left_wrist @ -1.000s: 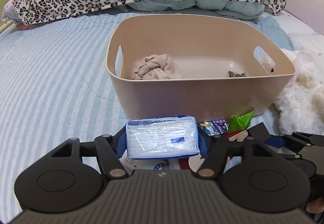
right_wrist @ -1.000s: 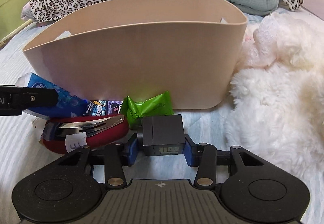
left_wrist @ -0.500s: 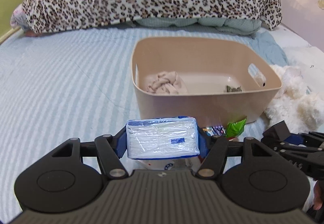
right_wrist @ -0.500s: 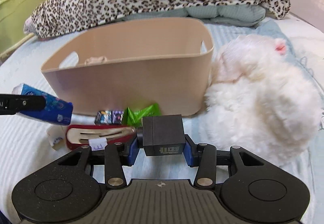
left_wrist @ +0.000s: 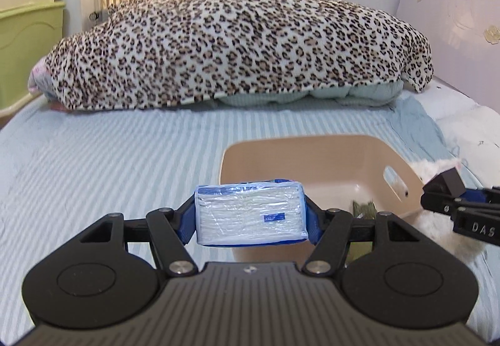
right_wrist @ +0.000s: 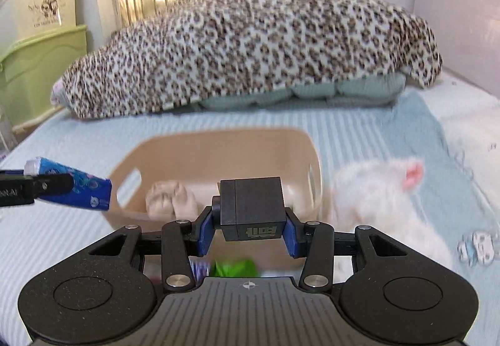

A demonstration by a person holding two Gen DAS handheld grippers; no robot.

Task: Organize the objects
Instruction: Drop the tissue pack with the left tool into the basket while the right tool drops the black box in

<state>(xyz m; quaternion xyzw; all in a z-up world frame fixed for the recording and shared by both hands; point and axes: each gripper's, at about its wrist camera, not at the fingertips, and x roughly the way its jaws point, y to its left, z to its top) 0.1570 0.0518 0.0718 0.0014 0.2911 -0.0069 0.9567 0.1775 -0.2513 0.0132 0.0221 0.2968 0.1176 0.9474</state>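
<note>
My left gripper (left_wrist: 250,218) is shut on a blue and white tissue pack (left_wrist: 250,213), held in the air in front of the beige basket (left_wrist: 312,146). The pack also shows in the right wrist view (right_wrist: 72,185). My right gripper (right_wrist: 251,221) is shut on a black box (right_wrist: 253,210), held above the near side of the basket (right_wrist: 218,142). The black box also shows at the right of the left wrist view (left_wrist: 448,183). Inside the basket lie a beige cloth (right_wrist: 170,199) and a small dark green item (left_wrist: 362,208).
A white plush toy (right_wrist: 381,189) lies right of the basket. A green packet (right_wrist: 234,268) lies on the striped bed sheet (left_wrist: 109,158) in front of the basket. A leopard blanket (left_wrist: 234,42) is piled at the back. A green cabinet (right_wrist: 37,71) stands left.
Both grippers have risen with their loads. The basket now sits lower and farther in both views, and the items on the sheet in front of it are mostly hidden.
</note>
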